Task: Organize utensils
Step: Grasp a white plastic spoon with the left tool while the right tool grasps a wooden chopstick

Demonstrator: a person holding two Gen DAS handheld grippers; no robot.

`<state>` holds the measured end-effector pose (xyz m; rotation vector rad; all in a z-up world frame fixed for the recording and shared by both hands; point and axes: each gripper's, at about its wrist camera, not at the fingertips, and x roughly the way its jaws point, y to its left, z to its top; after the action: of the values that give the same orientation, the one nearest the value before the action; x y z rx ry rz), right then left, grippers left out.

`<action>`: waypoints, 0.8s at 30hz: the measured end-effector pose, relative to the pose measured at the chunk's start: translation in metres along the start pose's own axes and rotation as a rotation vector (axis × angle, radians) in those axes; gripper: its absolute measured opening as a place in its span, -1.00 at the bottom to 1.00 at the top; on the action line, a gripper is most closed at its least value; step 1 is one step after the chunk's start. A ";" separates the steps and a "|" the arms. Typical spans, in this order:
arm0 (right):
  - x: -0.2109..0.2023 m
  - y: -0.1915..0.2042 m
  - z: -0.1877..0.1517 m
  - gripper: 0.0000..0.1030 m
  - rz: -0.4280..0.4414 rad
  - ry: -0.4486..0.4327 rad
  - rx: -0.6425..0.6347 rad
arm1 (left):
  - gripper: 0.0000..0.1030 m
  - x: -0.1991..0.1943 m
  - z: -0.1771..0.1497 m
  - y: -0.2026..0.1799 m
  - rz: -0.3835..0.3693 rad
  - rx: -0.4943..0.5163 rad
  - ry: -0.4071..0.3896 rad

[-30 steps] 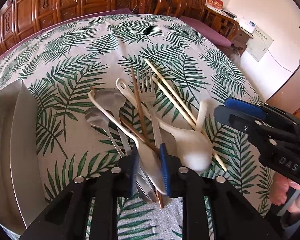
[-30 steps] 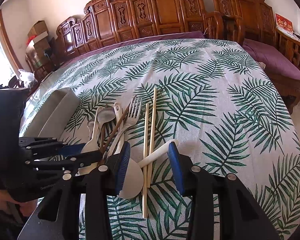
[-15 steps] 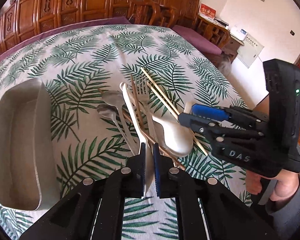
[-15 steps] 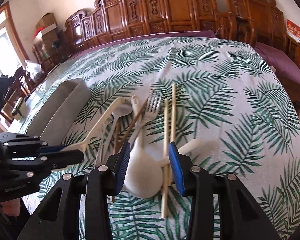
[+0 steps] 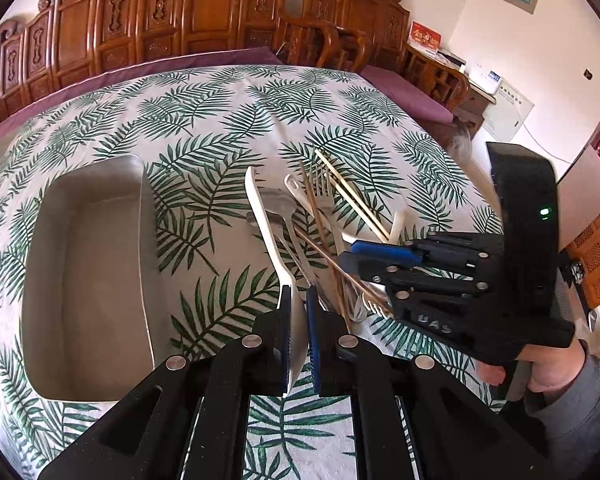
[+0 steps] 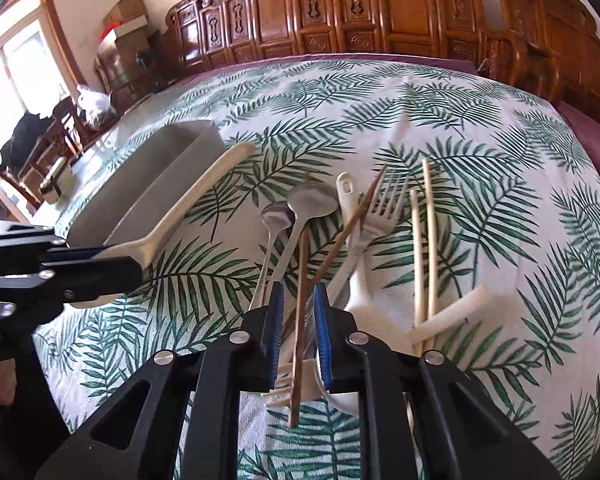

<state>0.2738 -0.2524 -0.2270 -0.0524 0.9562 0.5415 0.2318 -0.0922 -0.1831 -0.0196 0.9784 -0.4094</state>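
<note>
My left gripper (image 5: 298,292) is shut on the bowl of a cream spoon (image 5: 260,208), which hangs above the cloth with its handle pointing away. In the right wrist view the cream spoon (image 6: 188,204) and the left gripper (image 6: 132,260) hang beside the metal tray (image 6: 172,140). My right gripper (image 6: 298,320) sits low over the utensil pile with its jaws closing. Two crossed brown chopsticks (image 6: 302,264) lie between its pads with gaps still showing. In the left wrist view the right gripper (image 5: 346,256) reaches into the pile from the right.
The pile holds two metal spoons (image 6: 312,200), a white fork (image 6: 384,208), pale chopsticks (image 6: 424,248) and white plastic spoons (image 6: 360,292). The long tray (image 5: 88,280) lies left of it on the leaf-print cloth. Carved wooden chairs (image 5: 204,20) line the far edge.
The left gripper has shut on the cream spoon and lifted it off the pile toward the tray. The right gripper has shifted left from the white spoon to the brown chopsticks and narrowed.
</note>
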 end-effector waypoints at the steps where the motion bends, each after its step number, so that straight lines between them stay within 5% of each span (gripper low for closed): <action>1: 0.004 0.002 0.000 -0.69 -0.004 0.010 -0.008 | -0.88 -0.001 -0.001 0.001 0.001 0.000 -0.001; 14: 0.013 0.007 -0.006 -0.87 -0.061 0.065 -0.051 | -0.88 -0.014 -0.008 0.006 0.007 -0.005 -0.015; 24: -0.036 -0.001 -0.027 -0.88 -0.105 0.074 0.044 | -0.88 -0.036 -0.011 0.010 -0.001 -0.001 -0.047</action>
<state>0.2374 -0.2758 -0.2144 -0.0836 1.0313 0.4240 0.2091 -0.0685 -0.1628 -0.0301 0.9319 -0.4076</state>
